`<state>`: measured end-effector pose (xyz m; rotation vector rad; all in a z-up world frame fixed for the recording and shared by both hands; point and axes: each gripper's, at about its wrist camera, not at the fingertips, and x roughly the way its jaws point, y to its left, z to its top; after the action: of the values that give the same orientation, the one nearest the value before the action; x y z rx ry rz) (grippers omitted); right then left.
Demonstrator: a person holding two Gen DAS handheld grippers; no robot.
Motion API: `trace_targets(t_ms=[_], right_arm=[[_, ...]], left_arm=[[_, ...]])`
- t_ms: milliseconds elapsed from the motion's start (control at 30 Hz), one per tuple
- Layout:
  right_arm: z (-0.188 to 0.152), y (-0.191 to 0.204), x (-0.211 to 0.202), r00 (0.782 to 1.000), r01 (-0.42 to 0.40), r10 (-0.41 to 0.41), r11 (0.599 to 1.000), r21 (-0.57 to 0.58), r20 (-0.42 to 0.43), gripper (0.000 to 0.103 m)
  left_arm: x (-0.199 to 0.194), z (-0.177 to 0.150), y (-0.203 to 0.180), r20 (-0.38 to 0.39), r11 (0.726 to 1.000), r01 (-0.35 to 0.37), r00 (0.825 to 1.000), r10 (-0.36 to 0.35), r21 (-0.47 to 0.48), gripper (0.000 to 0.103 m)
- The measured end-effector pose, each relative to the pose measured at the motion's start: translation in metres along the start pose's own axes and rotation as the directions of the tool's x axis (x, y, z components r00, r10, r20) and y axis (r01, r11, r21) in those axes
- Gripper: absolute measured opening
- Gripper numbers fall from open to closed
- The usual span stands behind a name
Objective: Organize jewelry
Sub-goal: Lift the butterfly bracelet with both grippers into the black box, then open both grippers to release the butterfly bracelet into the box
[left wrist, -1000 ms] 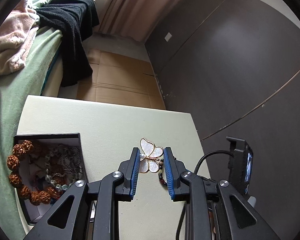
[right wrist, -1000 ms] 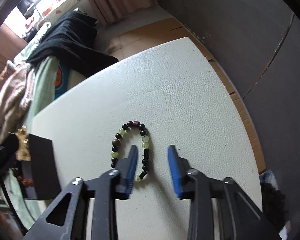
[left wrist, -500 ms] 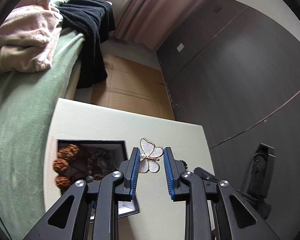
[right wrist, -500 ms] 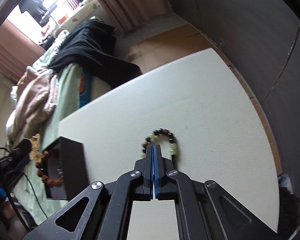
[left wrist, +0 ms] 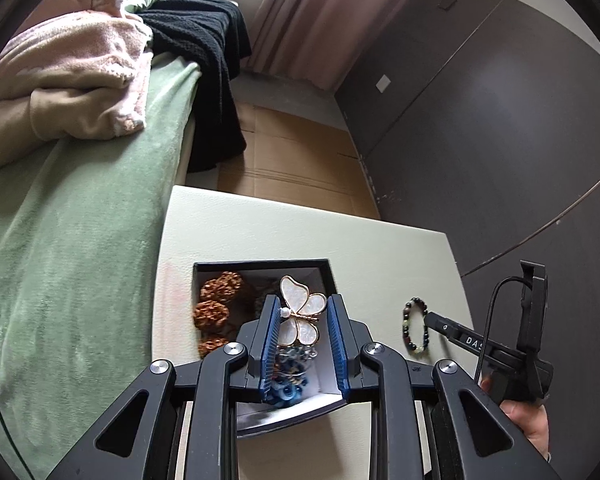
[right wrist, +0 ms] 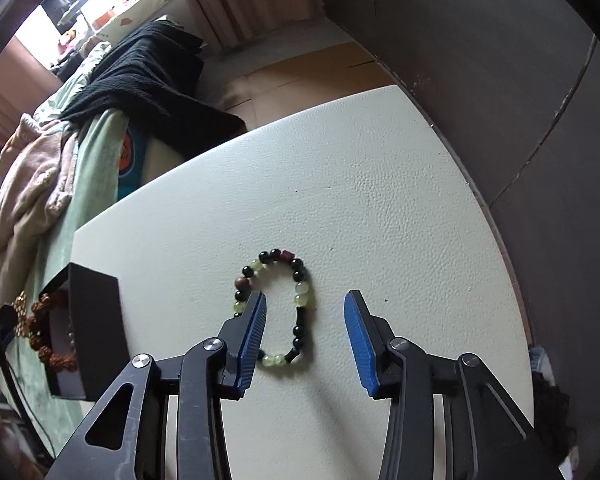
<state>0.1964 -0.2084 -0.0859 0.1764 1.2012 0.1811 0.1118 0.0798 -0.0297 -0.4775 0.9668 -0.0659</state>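
1. My left gripper (left wrist: 303,330) pinched one butterfly brooch (left wrist: 302,314), white wings with a gold rim, between its blue pads; how firmly the far pad pressed on the wing I could not make out.
2. Under the brooch sat one black box (left wrist: 327,270) with a pale lining. My fingers hid much of its inside: I counted three rough brown beads (left wrist: 210,312) of a chunky bracelet, and a tangle of blue and silvery pieces (left wrist: 289,372) that I could not tell apart.
3. My right gripper (right wrist: 305,312) had just been opening and stood spread above the table (right wrist: 380,200), its pads pressing on nothing.
4. One bracelet (right wrist: 278,304) of black and pale green beads, with one dark red bead, lay flat on the table. Its right side lay between the pads; the left pad covered part of its other side, so I could not count the beads.
5. From the right camera the box's dark outer wall blocked most of its contents.
6. A hand (left wrist: 530,424) holding the right gripper was cut off at the left camera's edge.
7. Beyond the table, one green blanket (left wrist: 68,240), one pink garment (left wrist: 68,76) and one black garment (left wrist: 208,52) lay on a bed, whose far end was out of frame.
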Motion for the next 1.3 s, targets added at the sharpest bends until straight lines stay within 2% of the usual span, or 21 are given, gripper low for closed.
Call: trace_targets(t_ms=[167, 200, 233, 267, 400, 433, 467, 533, 567, 700, 867, 1100, 1167, 1200, 1267, 1300], right_arm=[[0.0, 0.013, 0.011, 0.998, 0.054, -0.052, 0.997, -0.055, 0.03, 0.041], [0.0, 0.017, 0.014, 0.996, 0.082, -0.079, 0.995, -0.065, 0.034, 0.032], [0.0, 0.018, 0.013, 0.993, 0.108, -0.105, 0.992, -0.07, 0.048, 0.017], [0.001, 0.018, 0.014, 0.994, 0.099, -0.096, 0.993, -0.065, 0.041, 0.01], [0.002, 0.015, 0.006, 0.999, -0.021, 0.021, 1.0, -0.016, 0.036, 0.009], [0.003, 0.018, 0.0, 0.998, -0.041, 0.041, 0.999, -0.017, 0.053, 0.009], [0.003, 0.022, -0.009, 0.995, -0.071, 0.072, 0.997, -0.021, 0.075, 0.009], [0.003, 0.03, -0.025, 0.983, -0.143, 0.146, 0.989, -0.035, 0.112, 0.009], [0.001, 0.034, -0.033, 0.976, -0.174, 0.178, 0.984, -0.045, 0.127, 0.009], [-0.005, 0.051, -0.057, 0.94, -0.29, 0.3, 0.954, -0.081, 0.164, 0.009], [-0.013, 0.076, -0.073, 0.891, -0.404, 0.42, 0.907, -0.117, 0.172, 0.009], [-0.025, 0.117, -0.073, 0.822, -0.542, 0.559, 0.826, -0.155, 0.108, 0.009], [-0.027, 0.126, -0.068, 0.823, -0.549, 0.564, 0.822, -0.152, 0.074, 0.01], [-0.027, 0.129, -0.063, 0.826, -0.55, 0.561, 0.822, -0.149, 0.048, 0.013], [-0.029, 0.127, -0.06, 0.834, -0.54, 0.55, 0.829, -0.147, 0.037, 0.032], [-0.03, 0.124, -0.062, 0.843, -0.522, 0.534, 0.84, -0.145, 0.056, 0.051]], left_arm=[[0.005, -0.002, 0.006, -0.022, 1.0, -0.009, 1.0, 0.009, 0.002, 0.025], [0.006, -0.002, 0.006, -0.027, 1.0, -0.009, 1.0, 0.009, 0.004, 0.025], [0.006, -0.003, 0.007, -0.031, 1.0, -0.011, 0.999, 0.011, 0.005, 0.025], [0.006, -0.003, 0.007, -0.03, 1.0, -0.014, 0.999, 0.014, 0.006, 0.025], [0.003, -0.002, 0.01, -0.041, 1.0, 0.021, 0.999, -0.022, -0.014, 0.028], [0.001, -0.001, 0.011, -0.042, 0.999, 0.026, 0.999, -0.027, -0.023, 0.036], [0.0, 0.0, 0.012, -0.036, 0.999, 0.028, 0.999, -0.029, -0.031, 0.049], [-0.007, 0.002, 0.014, -0.01, 0.998, 0.042, 0.999, -0.043, -0.043, 0.063], [-0.011, 0.003, 0.014, 0.006, 0.998, 0.045, 0.999, -0.045, -0.044, 0.064], [-0.023, 0.006, 0.011, 0.042, 0.998, 0.052, 0.998, -0.051, -0.035, 0.064], [-0.035, 0.009, 0.013, 0.079, 0.998, 0.053, 0.996, -0.05, -0.037, 0.064], [-0.042, 0.015, 0.026, 0.113, 0.996, 0.044, 0.993, -0.034, -0.082, 0.065], [-0.042, 0.015, 0.028, 0.118, 0.995, 0.039, 0.993, -0.028, -0.09, 0.065], [-0.042, 0.015, 0.028, 0.117, 0.995, 0.037, 0.993, -0.026, -0.092, 0.065], [-0.042, 0.014, 0.028, 0.117, 0.995, 0.034, 0.993, -0.023, -0.091, 0.065], [-0.041, 0.014, 0.026, 0.118, 0.996, 0.033, 0.993, -0.022, -0.089, 0.065]])
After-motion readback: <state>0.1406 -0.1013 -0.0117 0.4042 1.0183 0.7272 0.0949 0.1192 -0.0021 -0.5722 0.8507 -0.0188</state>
